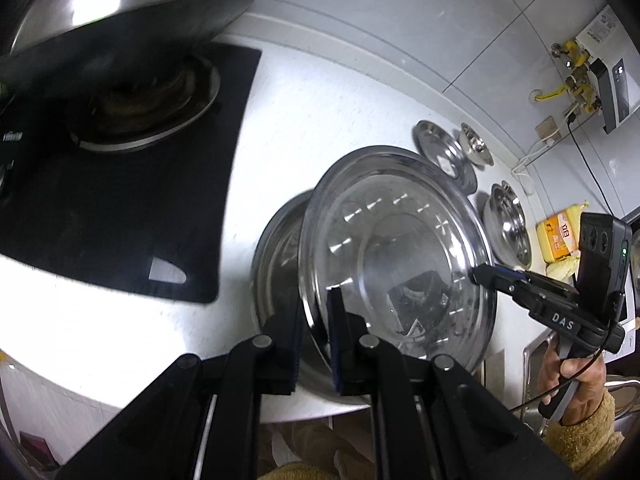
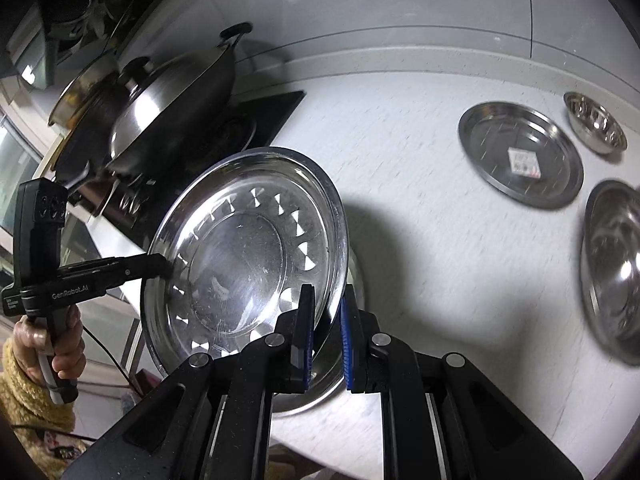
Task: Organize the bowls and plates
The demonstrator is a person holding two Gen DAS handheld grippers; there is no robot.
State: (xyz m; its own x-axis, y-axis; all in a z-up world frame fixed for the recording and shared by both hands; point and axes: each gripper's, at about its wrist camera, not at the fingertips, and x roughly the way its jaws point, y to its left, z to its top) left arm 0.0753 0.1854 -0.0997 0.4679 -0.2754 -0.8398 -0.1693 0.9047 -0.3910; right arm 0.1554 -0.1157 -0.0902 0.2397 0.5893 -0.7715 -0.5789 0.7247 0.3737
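A wide steel plate point(image 1: 396, 248) point(image 2: 240, 252) hangs tilted above the white counter point(image 2: 432, 240), held by opposite rims. My left gripper point(image 1: 316, 300) is shut on its near rim in the left wrist view; in the right wrist view this left gripper point(image 2: 162, 266) pinches the plate's left edge. My right gripper point(image 2: 328, 296) is shut on the rim closest to its camera, and the left wrist view shows the right gripper point(image 1: 478, 274) clamped on the far right rim. Directly beneath lies a second steel dish point(image 1: 276, 256) point(image 2: 320, 380), mostly hidden.
Farther along the counter sit a flat plate with a sticker point(image 2: 520, 152), a small bowl point(image 2: 596, 128) and a deeper bowl point(image 2: 616, 268). A lidded wok point(image 2: 168, 120) stands on the black stove point(image 1: 120, 200). A yellow packet point(image 1: 556, 240) lies near the wall.
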